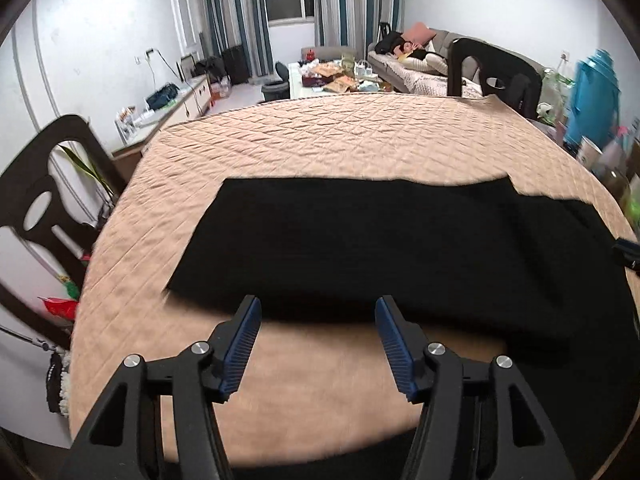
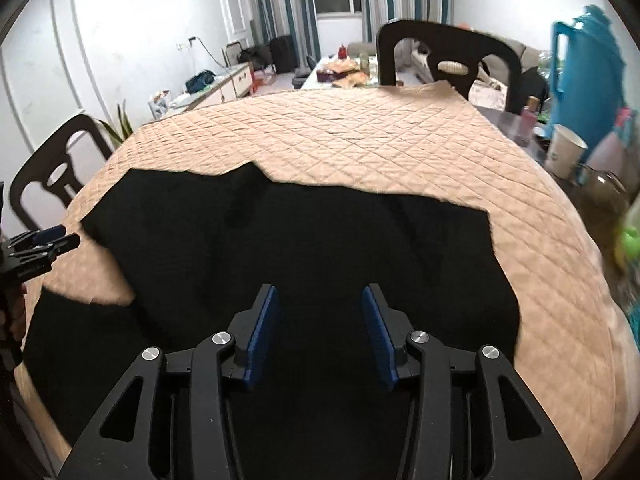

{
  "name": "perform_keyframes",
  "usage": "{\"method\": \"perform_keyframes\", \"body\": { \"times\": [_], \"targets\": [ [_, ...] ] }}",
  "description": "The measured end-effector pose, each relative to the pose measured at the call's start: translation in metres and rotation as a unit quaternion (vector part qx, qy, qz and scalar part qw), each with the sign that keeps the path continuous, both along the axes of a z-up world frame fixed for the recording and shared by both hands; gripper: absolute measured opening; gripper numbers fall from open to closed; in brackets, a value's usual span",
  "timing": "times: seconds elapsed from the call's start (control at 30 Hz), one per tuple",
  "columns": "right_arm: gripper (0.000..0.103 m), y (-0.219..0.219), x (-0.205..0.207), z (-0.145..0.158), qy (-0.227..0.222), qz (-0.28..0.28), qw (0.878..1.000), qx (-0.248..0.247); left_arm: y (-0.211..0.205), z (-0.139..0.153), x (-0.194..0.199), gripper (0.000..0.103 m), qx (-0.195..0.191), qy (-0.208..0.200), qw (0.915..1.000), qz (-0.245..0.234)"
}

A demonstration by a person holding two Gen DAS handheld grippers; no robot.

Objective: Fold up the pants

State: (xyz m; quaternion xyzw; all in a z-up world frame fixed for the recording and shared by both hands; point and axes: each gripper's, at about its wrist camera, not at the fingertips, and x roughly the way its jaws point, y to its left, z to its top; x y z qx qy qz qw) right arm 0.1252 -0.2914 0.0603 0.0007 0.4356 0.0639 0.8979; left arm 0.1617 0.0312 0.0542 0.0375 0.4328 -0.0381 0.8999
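Your left tool stands apart with nothing between its fingers, low in the left wrist view, just at the near edge of the pants. The black pants lie flat on the quilt over the bench, filling the middle of both views. Your right tool is also apart and empty, hovering over the pants at lower centre. A dark chair stands beyond the bench, upper right.
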Motion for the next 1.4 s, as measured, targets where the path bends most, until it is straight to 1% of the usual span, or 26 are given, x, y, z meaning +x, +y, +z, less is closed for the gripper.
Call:
{"method": "perform_keyframes", "body": {
  "times": [0.1, 0.17, 0.23, 0.3, 0.33, 0.37, 0.4, 0.43, 0.47, 0.5, 0.53, 0.57, 0.6, 0.63, 0.67, 0.73, 0.77, 0.8, 0.87, 0.97, 1.07, 1.17, 1.23, 1.3, 1.37, 1.4],
  "targets": [
    [0.046, 0.002, 0.041, -0.01, 0.025, -0.01, 1.0, -0.002, -0.008, -0.008, 0.042, 0.063, 0.013, 0.012, 0.9998, 0.013],
    [0.046, -0.001, 0.057, -0.015, 0.033, -0.019, 0.999, 0.003, -0.014, -0.015, 0.064, 0.063, 0.015, 0.018, 0.9995, 0.02],
    [0.046, -0.002, 0.073, -0.02, 0.039, -0.023, 0.999, 0.005, -0.023, -0.026, 0.083, 0.064, 0.019, 0.034, 0.9991, 0.019],
    [0.046, -0.004, 0.087, -0.026, 0.046, -0.035, 0.998, 0.001, -0.034, -0.039, 0.095, 0.065, 0.037, 0.046, 0.9982, 0.013],
    [0.046, -0.004, 0.093, -0.029, 0.052, -0.04, 0.998, -0.003, -0.039, -0.042, 0.097, 0.066, 0.043, 0.046, 0.998, 0.011],
    [0.046, -0.003, 0.099, -0.032, 0.06, -0.041, 0.997, -0.009, -0.041, -0.041, 0.098, 0.072, 0.042, 0.033, 0.9985, 0.012],
    [0.046, -0.001, 0.104, -0.039, 0.072, -0.039, 0.996, -0.02, -0.044, -0.044, 0.1, 0.077, 0.041, 0.033, 0.9985, 0.013],
    [0.047, 0.002, 0.107, -0.042, 0.075, -0.037, 0.996, -0.03, -0.044, -0.044, 0.1, 0.077, 0.038, 0.03, 0.9987, 0.016],
    [0.047, 0.005, 0.108, -0.043, 0.065, -0.032, 0.996, -0.044, -0.044, -0.045, 0.099, 0.077, 0.033, 0.026, 0.9989, 0.021],
    [0.047, 0.007, 0.108, -0.043, 0.064, -0.03, 0.996, -0.05, -0.043, -0.046, 0.098, 0.076, 0.029, 0.025, 0.9989, 0.027],
    [0.047, 0.006, 0.107, -0.042, 0.065, -0.036, 0.996, -0.046, -0.045, -0.046, 0.096, 0.072, 0.028, 0.024, 0.9991, 0.023],
    [0.044, 0.006, 0.107, -0.042, 0.068, -0.043, 0.996, -0.04, -0.046, -0.044, 0.094, 0.053, 0.021, 0.025, 0.9994, 0.011],
    [0.026, 0.009, 0.105, -0.04, 0.067, -0.039, 0.996, -0.04, -0.05, -0.043, 0.091, 0.032, 0.013, 0.027, 0.9995, -0.005],
    [0.009, 0.013, 0.104, -0.039, 0.066, -0.029, 0.997, -0.039, -0.055, -0.041, 0.089, 0.025, 0.017, 0.028, 0.9994, -0.014],
    [0.009, 0.016, 0.104, -0.038, 0.068, -0.027, 0.997, -0.04, -0.061, -0.041, 0.088, 0.006, 0.029, 0.028, 0.9989, -0.023],
    [0.008, 0.018, 0.1, -0.036, 0.064, -0.028, 0.996, -0.048, -0.074, -0.04, 0.08, 0.004, 0.064, 0.028, 0.9969, -0.037],
    [0.007, 0.017, 0.096, -0.034, 0.06, -0.031, 0.997, -0.041, -0.077, -0.039, 0.075, 0.004, 0.072, 0.026, 0.9963, -0.04],
    [0.007, 0.015, 0.091, -0.03, 0.054, -0.032, 0.998, -0.031, -0.076, -0.035, 0.069, 0.004, 0.067, 0.021, 0.9967, -0.04],
    [0.007, 0.013, 0.072, -0.015, 0.027, -0.024, 0.999, -0.014, -0.072, -0.022, 0.056, 0.004, 0.053, 0.004, 0.9976, -0.044],
    [0.007, 0.011, 0.042, 0.007, -0.009, -0.009, 1.0, 0.013, -0.057, 0.001, 0.028, 0.004, 0.028, -0.028, 0.9982, -0.046],
    [0.007, 0.008, -0.007, 0.03, -0.055, 0.004, 0.998, 0.024, -0.041, 0.025, -0.012, 0.004, 0.006, -0.068, 0.9965, -0.049],
    [0.007, 0.003, -0.051, 0.042, -0.09, 0.009, 0.995, 0.036, -0.026, 0.04, -0.067, 0.004, -0.025, -0.104, 0.9925, -0.059],
    [0.007, -0.003, -0.095, 0.041, -0.108, 0.009, 0.993, 0.053, -0.02, 0.038, -0.103, 0.004, -0.036, -0.118, 0.9901, -0.067],
    [0.007, -0.009, -0.13, 0.035, -0.116, 0.006, 0.991, 0.072, -0.016, 0.028, -0.135, 0.004, -0.049, -0.115, 0.9894, -0.073],
    [0.007, -0.013, -0.161, 0.018, -0.11, -0.002, 0.99, 0.091, -0.012, 0.016, -0.156, 0.004, -0.06, -0.106, 0.9897, -0.076],
    [0.007, -0.014, -0.171, 0.012, -0.105, -0.006, 0.99, 0.096, -0.012, 0.008, -0.169, 0.004, -0.065, -0.102, 0.9898, -0.075]
  ]
}}
